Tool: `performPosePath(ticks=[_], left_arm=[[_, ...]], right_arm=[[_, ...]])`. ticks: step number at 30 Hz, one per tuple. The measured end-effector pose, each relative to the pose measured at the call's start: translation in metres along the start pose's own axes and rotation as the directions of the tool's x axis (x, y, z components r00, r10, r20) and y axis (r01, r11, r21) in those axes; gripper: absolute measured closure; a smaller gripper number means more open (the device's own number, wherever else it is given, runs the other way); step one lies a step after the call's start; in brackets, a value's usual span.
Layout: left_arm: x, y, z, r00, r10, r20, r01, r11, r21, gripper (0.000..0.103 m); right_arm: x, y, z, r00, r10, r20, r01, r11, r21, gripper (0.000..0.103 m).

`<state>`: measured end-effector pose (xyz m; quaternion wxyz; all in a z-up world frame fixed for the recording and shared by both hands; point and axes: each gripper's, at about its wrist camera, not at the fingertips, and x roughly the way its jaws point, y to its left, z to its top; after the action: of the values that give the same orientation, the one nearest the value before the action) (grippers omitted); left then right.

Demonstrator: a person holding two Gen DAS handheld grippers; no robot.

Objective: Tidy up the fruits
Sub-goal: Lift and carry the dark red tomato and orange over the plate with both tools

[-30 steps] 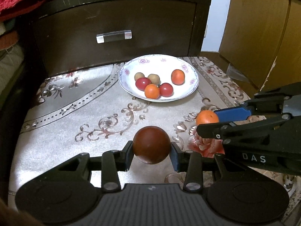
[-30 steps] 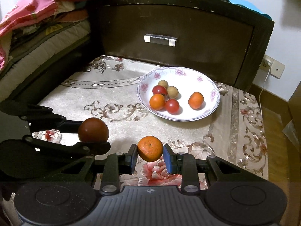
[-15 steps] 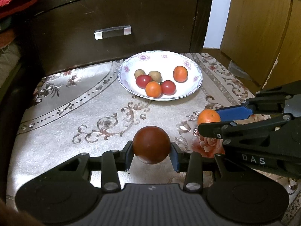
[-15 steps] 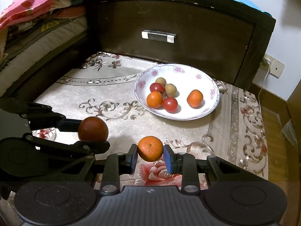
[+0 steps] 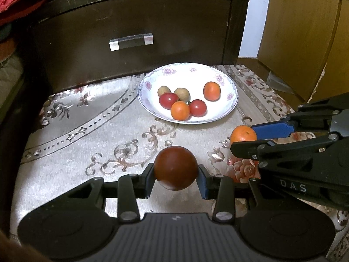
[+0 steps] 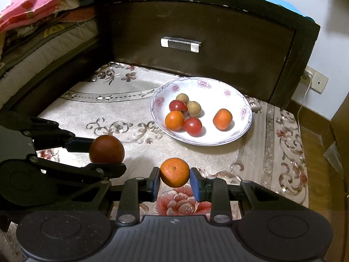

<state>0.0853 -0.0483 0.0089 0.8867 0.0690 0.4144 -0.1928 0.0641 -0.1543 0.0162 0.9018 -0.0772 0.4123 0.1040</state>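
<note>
fruits in transit: your left gripper [image 5: 175, 177] pinches a dark red fruit [image 5: 175, 167], your right gripper [image 6: 175, 179] pinches an orange [image 6: 175, 171], both short of the plate [image 5: 220, 118]. carry each over the rim, lower onto bare porcelain, release gently so nothing rolls.

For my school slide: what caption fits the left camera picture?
Left gripper holds a dark red fruit near the fruit plate.

Dim warm light, fisheye-warped edges
</note>
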Motion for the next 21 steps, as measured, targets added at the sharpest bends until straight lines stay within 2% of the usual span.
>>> performPosePath(ticks=[21], left_arm=[[0.016, 0.004, 0.028, 0.999, 0.012, 0.037, -0.013, 1.0, 0.007, 0.058]], right_arm=[[0.01, -0.016, 0.016, 0.999, -0.028, 0.029, 0.027, 0.999, 0.023, 0.075]])
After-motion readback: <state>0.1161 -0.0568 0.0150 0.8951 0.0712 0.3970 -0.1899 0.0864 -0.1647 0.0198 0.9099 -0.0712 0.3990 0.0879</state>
